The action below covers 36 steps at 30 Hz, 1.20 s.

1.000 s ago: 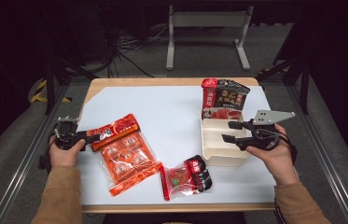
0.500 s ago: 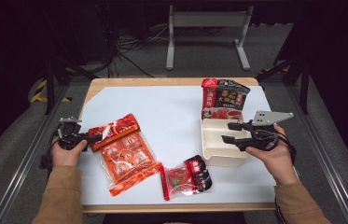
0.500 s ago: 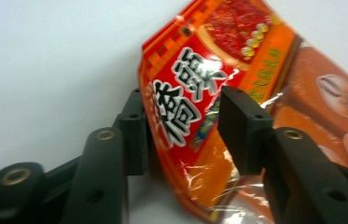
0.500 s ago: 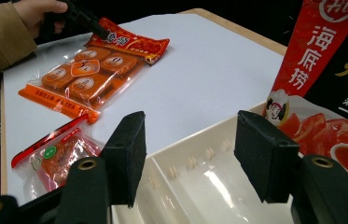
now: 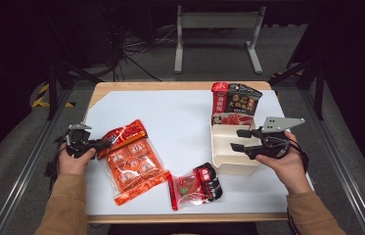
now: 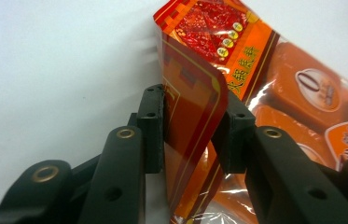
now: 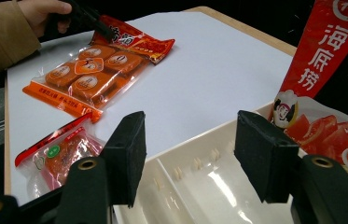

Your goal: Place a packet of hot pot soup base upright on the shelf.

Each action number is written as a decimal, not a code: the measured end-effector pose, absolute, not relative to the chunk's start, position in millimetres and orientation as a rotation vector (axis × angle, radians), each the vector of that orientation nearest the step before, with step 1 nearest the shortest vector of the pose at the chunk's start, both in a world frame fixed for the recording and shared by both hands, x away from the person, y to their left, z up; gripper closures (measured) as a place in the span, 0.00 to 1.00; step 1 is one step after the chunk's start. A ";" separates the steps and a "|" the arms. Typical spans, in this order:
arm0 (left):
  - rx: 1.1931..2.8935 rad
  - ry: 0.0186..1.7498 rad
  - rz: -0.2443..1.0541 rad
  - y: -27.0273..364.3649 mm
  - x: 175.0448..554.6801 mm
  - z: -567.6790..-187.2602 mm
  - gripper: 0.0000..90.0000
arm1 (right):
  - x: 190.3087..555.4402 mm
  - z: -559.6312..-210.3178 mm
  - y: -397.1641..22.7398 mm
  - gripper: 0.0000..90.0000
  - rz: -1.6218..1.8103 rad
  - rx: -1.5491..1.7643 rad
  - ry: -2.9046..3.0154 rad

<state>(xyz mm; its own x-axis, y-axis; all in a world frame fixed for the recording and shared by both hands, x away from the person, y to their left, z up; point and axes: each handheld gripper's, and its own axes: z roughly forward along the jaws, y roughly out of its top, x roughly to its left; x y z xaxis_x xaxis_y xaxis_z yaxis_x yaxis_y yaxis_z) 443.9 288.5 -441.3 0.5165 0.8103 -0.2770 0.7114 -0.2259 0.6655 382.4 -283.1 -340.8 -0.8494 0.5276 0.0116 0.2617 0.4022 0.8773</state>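
1. On the left side of the table (image 5: 180, 110), the left gripper (image 5: 102, 143) lies low and level, its tips at the upper left corner of the orange snack bag (image 5: 133, 161).
2. Its jaws have just been closing, and the left gripper view shows the bag's folded red corner (image 6: 192, 112) standing between them; the left pad presses flat on the film and the right pad touches the fold's far edge (so the corner is pinched, though the jaws are far from fully together).
3. That bag lies flat on the white table sheet with its red header toward the gripper and its clear window of orange blocks (image 6: 311, 88) running away toward the table's near edge.
4. Near the front edge, just right of the bag's lower corner, lies a smaller clear packet (image 5: 194, 186) with red and black ends.
5. Over on the right, the right gripper (image 5: 236, 140) hovers above the cream tray (image 5: 229, 164), jaws spread with nothing between them; the right gripper view shows the tray's bare floor (image 7: 209, 186) under them.
6. Two upright pouches stand at the tray's far end: a red one with a tomato picture (image 5: 220, 100) and a dark one (image 5: 241, 100) beside it.
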 end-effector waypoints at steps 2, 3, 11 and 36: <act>1.989 1.249 0.163 287.1 444.1 -442.2 0.77 | 382.3 -340.8 -282.8 0.48 1.425 0.691 2.395; 2.004 1.252 0.176 286.7 444.7 -443.2 0.78 | 382.3 -340.8 -282.6 0.48 1.426 0.690 2.395; 2.016 1.298 0.225 283.9 442.1 -442.4 1.00 | 382.0 -341.4 -281.5 0.52 1.427 0.680 2.403; 1.841 1.160 0.276 285.8 421.4 -390.4 1.00 | 378.7 -341.6 -278.6 0.54 1.467 0.701 2.427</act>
